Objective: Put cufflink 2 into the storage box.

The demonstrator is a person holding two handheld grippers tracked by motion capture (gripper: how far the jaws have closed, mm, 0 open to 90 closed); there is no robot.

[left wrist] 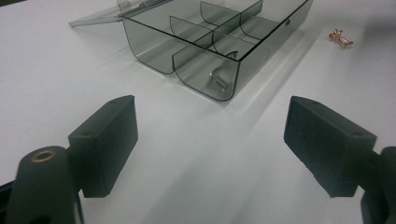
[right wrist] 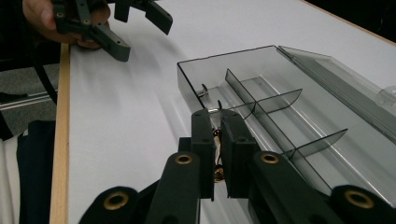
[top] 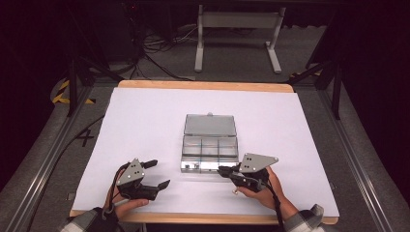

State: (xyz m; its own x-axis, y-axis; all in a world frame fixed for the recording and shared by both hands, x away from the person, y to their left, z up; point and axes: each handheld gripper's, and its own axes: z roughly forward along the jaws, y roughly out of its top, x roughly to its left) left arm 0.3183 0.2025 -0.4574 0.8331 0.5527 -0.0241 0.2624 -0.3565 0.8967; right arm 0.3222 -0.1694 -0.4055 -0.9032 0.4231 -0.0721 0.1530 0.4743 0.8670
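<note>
A clear smoky plastic box [top: 209, 155] with several compartments sits mid-table, its lid [top: 210, 124] laid open behind it. My right gripper [top: 221, 170] is at the box's front right corner, shut on a small gold metal piece [right wrist: 217, 154] just outside the near wall [right wrist: 187, 84]. A small silvery hook [left wrist: 215, 79] lies in the front corner compartment [right wrist: 204, 89]. Another gold piece [left wrist: 341, 37] rests on the table near the right hand [top: 234, 192]. My left gripper [top: 162, 173] stands open and empty left of the box [left wrist: 205, 70].
White sheet covers the table [top: 145, 116], with a wooden edge [right wrist: 60, 140] at the near side. A hand holds the left gripper [right wrist: 140, 32] at that edge. Beyond the table are a frame's legs [top: 198, 48] and floor cables.
</note>
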